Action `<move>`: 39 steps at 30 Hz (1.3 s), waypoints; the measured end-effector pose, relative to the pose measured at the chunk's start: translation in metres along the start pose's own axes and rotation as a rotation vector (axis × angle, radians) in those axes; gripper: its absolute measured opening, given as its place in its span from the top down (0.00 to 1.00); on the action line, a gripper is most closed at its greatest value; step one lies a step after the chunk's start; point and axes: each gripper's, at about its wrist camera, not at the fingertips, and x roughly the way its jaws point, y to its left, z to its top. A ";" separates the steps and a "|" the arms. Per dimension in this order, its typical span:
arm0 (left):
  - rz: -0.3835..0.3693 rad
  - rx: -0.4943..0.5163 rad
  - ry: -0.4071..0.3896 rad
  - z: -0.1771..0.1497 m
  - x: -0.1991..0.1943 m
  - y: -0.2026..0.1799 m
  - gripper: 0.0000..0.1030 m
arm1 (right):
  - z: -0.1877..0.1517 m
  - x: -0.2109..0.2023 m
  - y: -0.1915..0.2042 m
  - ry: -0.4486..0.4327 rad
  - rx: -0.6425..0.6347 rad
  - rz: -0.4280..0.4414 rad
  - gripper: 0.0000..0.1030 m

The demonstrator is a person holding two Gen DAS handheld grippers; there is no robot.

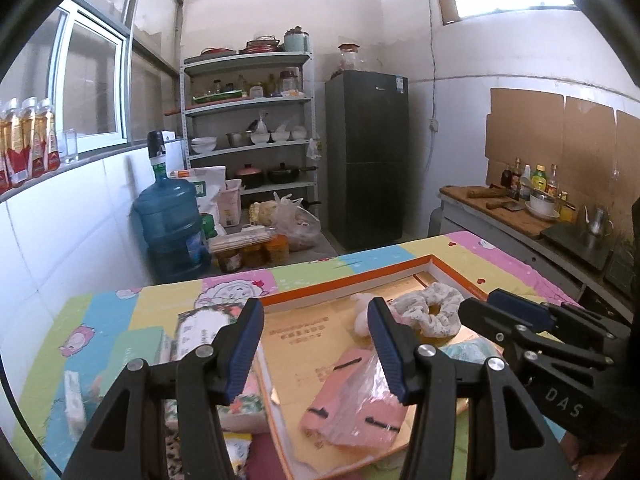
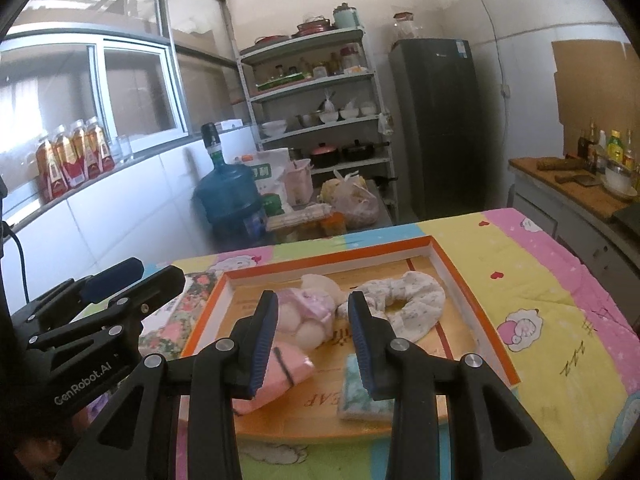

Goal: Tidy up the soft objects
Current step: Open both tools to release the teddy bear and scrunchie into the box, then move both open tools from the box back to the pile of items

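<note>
An orange-rimmed shallow box (image 2: 472, 292) lies on the table. In it are a white frilly scrunchie (image 2: 404, 300), a pink-and-white plush (image 2: 308, 312), a pink wrapped pack (image 2: 280, 372) and a pale teal pack (image 2: 360, 392). My right gripper (image 2: 314, 336) hovers above the box's near half, open, nothing between its fingers. My left gripper (image 1: 316, 344) hangs open and empty above the box's left part (image 1: 344, 284), over the pink pack (image 1: 352, 404), with the scrunchie (image 1: 432, 312) beyond its right finger. Each gripper shows in the other's view: the right gripper (image 1: 520, 312), the left gripper (image 2: 120, 280).
Floral tissue packs (image 1: 204, 320) and a green pack (image 1: 136, 348) lie left of the box on the cartoon-print cloth (image 2: 540, 280). Beyond the table stand a blue water jug (image 1: 168, 224), a shelf rack (image 1: 248, 120), a dark fridge (image 1: 368, 152) and a counter with bottles (image 1: 528, 196).
</note>
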 end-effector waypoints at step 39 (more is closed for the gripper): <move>0.074 -0.108 -0.038 -0.062 -0.113 0.113 0.48 | -0.039 -0.062 0.144 -0.025 -0.092 0.065 0.34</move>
